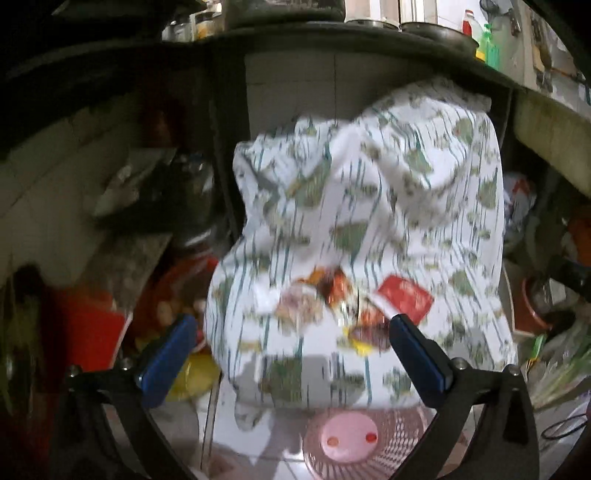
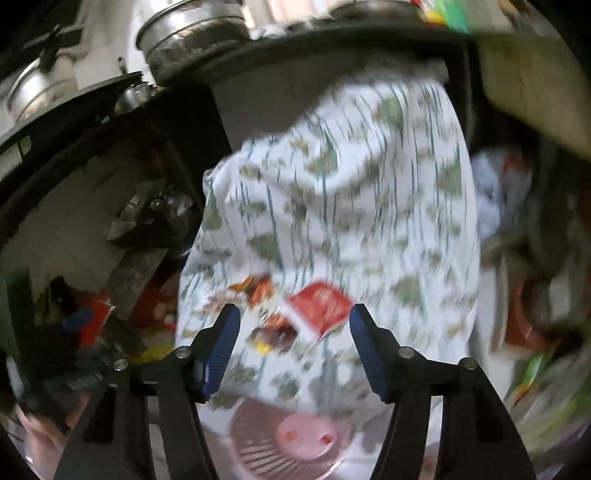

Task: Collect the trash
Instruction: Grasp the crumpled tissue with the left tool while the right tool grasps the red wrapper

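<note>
Trash lies in a small heap on a white cloth printed with green leaves and thin teal stripes [image 1: 354, 206]: a flat red wrapper [image 1: 406, 297], some crumpled orange and brown snack wrappers [image 1: 332, 288] and a yellow scrap, all blurred. In the left wrist view the left tongs [image 1: 291, 349] stand wide apart with blue pads, released, with nothing between them; the heap is just ahead of them, nearer to the right-hand pad. Below the cloth a pink round plastic fan grille [image 1: 349, 437] shows. In the right wrist view the right tongs [image 2: 293, 345] are also apart and grasp nothing; the red wrapper [image 2: 321, 301] sits between the two pads but further away, and no pad presses on it. I judge the step in hand is to reach back for the wrappers. To do it well, one pair of tongs should come straight down on the red wrapper's free edge and close only on paper, not on a fold of the printed cloth [image 2: 343, 206], which would lift with it. A dark shelf edge [image 2: 332, 40] with metal pots [image 2: 192, 29] hangs over the cloth, so the room above is limited; left and right are crowded with clutter, and the open way is from the front.
</note>
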